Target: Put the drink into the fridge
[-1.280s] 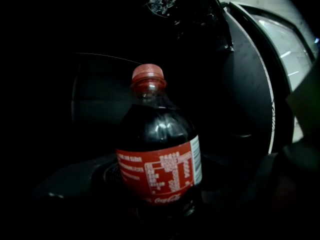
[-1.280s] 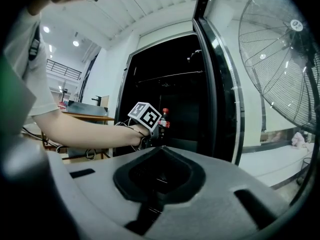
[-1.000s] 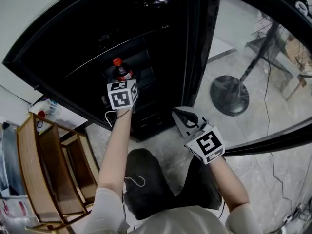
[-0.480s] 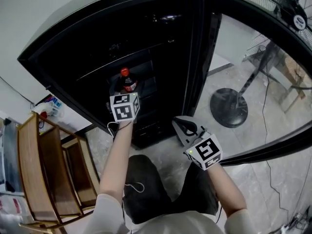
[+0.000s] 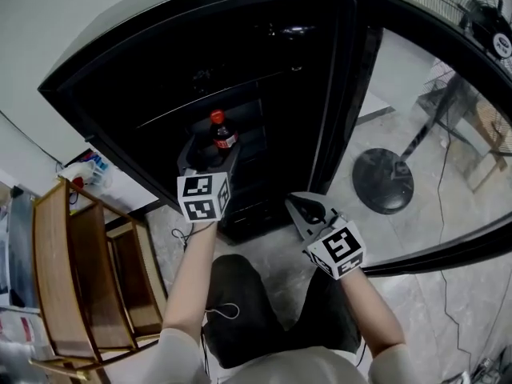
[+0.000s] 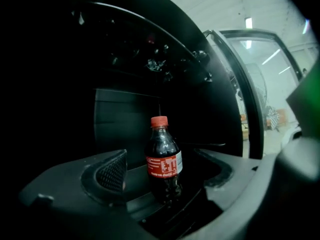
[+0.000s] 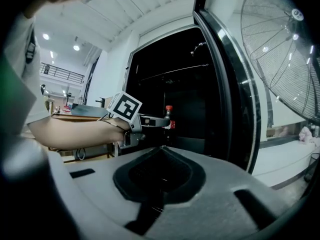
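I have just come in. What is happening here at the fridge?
A person is putting a bottle into the open fridge with two handheld grippers. The bottle stands upright inside. The left gripper has just been opening its jaws, and they are now wide apart. The bottle is between them, and neither pad presses on it. The right gripper is shut and empty, outside the fridge.

Head view looks steeply down at fridge; both gripper views face level into it, sharing bottle.
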`<state>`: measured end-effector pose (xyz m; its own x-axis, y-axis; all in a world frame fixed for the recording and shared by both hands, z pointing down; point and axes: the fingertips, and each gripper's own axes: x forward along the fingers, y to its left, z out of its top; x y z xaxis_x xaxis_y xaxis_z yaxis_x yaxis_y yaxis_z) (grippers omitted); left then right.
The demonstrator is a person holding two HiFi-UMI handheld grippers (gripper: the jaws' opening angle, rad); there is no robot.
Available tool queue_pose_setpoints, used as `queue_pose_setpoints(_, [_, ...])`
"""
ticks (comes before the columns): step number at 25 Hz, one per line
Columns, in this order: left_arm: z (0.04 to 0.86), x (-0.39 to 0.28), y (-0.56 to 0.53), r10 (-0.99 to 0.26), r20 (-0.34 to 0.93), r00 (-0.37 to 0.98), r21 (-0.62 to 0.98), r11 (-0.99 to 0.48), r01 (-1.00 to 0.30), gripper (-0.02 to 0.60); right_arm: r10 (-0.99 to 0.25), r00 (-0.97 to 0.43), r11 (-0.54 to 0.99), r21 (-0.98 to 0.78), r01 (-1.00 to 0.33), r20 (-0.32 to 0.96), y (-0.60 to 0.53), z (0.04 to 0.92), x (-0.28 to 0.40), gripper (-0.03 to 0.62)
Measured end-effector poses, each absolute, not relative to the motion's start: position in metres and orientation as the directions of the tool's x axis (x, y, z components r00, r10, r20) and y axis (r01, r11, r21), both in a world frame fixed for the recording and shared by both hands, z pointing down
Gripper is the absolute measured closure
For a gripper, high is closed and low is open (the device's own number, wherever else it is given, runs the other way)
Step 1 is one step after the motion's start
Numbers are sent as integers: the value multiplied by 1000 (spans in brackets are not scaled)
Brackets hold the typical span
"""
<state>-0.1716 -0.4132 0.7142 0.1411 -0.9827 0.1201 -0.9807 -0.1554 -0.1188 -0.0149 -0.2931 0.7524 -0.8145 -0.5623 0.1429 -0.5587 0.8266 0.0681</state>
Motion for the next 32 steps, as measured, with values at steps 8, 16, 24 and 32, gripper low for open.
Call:
queue_pose_setpoints(8, [715,-159,-381,-967,119,225,-96,-237,-967,198,-549,-825,836,89,-541,137,-291,742,-27,597])
queue_pose_setpoints(16, [709,-146,-338,-950,92,297,-67,-304,-950,329,-536,-835,844,104,-527,121,-283,733,-33,597])
queue_pose_setpoints(24, [709,-149,-293,-949,75,307,-59,-311,-948,481,-537,-836,843,111,-527,110,-285,728,-31,597])
queue_pose_setpoints(32, [722,-152,-277,-938,36,344,-49,-346,-937,561,-530,-841,847,121,-518,106,-294,736,-40,597])
